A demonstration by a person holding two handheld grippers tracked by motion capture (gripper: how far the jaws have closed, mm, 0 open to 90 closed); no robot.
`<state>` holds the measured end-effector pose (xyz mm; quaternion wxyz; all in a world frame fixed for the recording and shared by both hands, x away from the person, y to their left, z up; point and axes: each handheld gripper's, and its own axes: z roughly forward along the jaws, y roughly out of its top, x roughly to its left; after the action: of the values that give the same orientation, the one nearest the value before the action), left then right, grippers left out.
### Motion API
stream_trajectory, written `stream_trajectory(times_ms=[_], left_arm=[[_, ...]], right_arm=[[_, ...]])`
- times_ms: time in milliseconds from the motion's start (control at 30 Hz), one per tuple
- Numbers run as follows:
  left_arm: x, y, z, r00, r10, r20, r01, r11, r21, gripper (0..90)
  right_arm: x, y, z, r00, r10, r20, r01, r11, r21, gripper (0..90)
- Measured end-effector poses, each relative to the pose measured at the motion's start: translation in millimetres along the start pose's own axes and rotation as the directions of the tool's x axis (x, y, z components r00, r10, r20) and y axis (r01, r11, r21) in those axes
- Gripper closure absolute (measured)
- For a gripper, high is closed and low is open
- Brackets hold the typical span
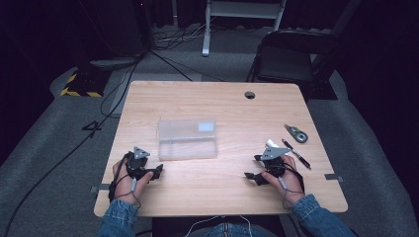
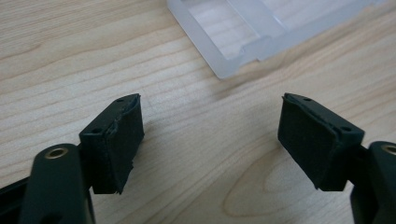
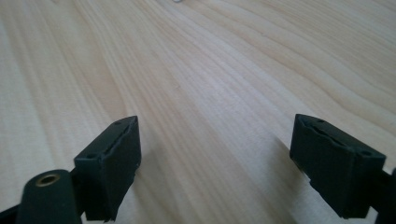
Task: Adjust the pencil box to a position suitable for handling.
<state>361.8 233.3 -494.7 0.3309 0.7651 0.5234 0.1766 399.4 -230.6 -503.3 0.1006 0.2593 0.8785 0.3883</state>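
Note:
A clear plastic case (image 1: 187, 138) lies shut on the wooden table (image 1: 227, 187), left of the middle. My left gripper (image 1: 157, 172) rests on the table just below the case's near-left corner, held by a hand, jaws wide apart with nothing between them. In the left gripper view the case's corner (image 2: 233, 42) lies beyond the open gripper (image 2: 210, 135). My right gripper (image 1: 251, 177) rests near the front right, pointing toward the table's middle. In the right gripper view that gripper (image 3: 215, 163) stands open over bare wood.
A black pen (image 1: 296, 153) and a small green-and-grey tool (image 1: 296, 134) lie at the table's right side, just beyond my right hand. A round cable hole (image 1: 249, 95) sits near the far edge. A folding chair (image 1: 286, 59) stands behind the table.

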Motion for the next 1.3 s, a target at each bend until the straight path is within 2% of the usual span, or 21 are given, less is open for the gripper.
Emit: stream_trajectory(times_ms=[67,233,400,533,667,800,933,1000,1067,1100,1300], left_arm=[[1.6,3.9,-3.3,0.9999,-0.006,-0.010,0.006,0.9997,-0.023,24.0],[2.1,19.8,-11.2,1.0000,-0.008,-0.003,0.008,0.9979,-0.064,24.8],[3.1,30.6,-10.6,1.0000,-0.005,0.004,0.005,0.9968,-0.080,25.3],[4.6,39.7,-5.8,0.9999,-0.008,0.007,0.008,0.9968,-0.080,25.4],[6.9,47.7,1.3,0.9989,0.004,0.047,0.000,0.9965,-0.083,22.7],[9.8,55.1,7.0,0.9993,-0.011,0.036,0.014,0.9950,-0.099,22.7],[11.4,62.6,15.5,0.9994,-0.007,0.034,0.010,0.9965,-0.083,21.2],[12.2,66.6,19.1,0.9998,-0.001,0.018,0.002,0.9972,-0.074,21.3],[13.4,68.7,23.6,0.9994,-0.028,0.019,0.029,0.9949,-0.097,22.5],[14.3,69.1,25.6,0.9994,-0.029,0.020,0.031,0.9948,-0.097,23.0],[21.3,68.9,39.8,0.9989,-0.045,-0.013,0.044,0.9969,-0.065,27.8]], right_arm=[[2.3,-1.0,-2.2,0.9999,0.000,-0.017,0.000,1.0000,0.004,16.6],[5.2,-3.1,-9.2,0.9992,0.002,-0.041,-0.001,0.9998,0.019,17.7],[5.6,-6.9,-17.9,0.9993,0.019,-0.033,-0.018,0.9998,0.011,18.7],[7.1,-11.4,-28.4,0.9996,0.020,-0.022,-0.020,0.9998,-0.004,21.1],[8.8,-15.5,-41.7,0.9992,0.034,-0.020,-0.034,0.9992,-0.020,23.2],[9.3,-21.2,-49.9,0.9984,0.050,-0.026,-0.051,0.9984,-0.027,23.6],[10.5,-27.5,-57.5,0.9980,0.059,-0.020,-0.060,0.9976,-0.036,23.8],[10.6,-30.7,-60.4,0.9978,0.061,-0.025,-0.062,0.9975,-0.033,23.8],[10.8,-34.7,-63.2,0.9975,0.067,-0.021,-0.068,0.9971,-0.033,23.9],[10.8,-36.5,-64.6,0.9972,0.072,-0.018,-0.073,0.9968,-0.033,23.9],[11.6,-42.0,-71.8,0.9958,0.091,-0.009,-0.092,0.9947,-0.046,24.6]])
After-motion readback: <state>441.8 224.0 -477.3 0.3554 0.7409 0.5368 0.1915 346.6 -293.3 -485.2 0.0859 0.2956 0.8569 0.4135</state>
